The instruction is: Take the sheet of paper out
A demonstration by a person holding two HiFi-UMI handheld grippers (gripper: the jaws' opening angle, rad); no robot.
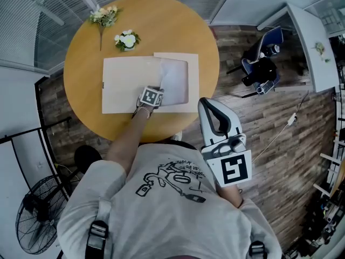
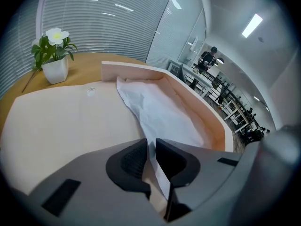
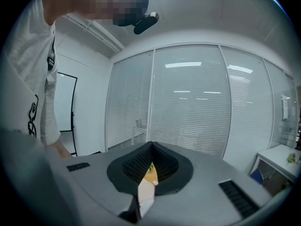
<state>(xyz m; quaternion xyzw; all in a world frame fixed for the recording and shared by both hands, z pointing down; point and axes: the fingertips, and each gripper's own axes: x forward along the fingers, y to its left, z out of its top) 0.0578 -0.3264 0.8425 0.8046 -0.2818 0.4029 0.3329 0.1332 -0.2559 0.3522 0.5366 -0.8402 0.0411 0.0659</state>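
A large beige envelope (image 1: 126,85) lies flat on the round wooden table (image 1: 81,58), its open end to the right. A crumpled white sheet of paper (image 1: 175,80) sticks out of that open end. My left gripper (image 1: 156,90) sits at the sheet's near left edge, pointing steeply down. In the left gripper view the sheet (image 2: 160,112) runs between the two pads, and the left gripper (image 2: 151,147) is shut on it, beside the envelope (image 2: 61,121). My right gripper (image 1: 207,104) hangs off the table by the person's body. In the right gripper view the right gripper (image 3: 149,147) is shut and holds nothing.
A small white pot of flowers (image 1: 127,39) stands behind the envelope, and a loose flower stem (image 1: 104,16) lies at the table's far edge. Right of the table are a blue chair with a black bag (image 1: 261,63) and a white desk (image 1: 312,47). A floor fan (image 1: 38,220) stands at lower left.
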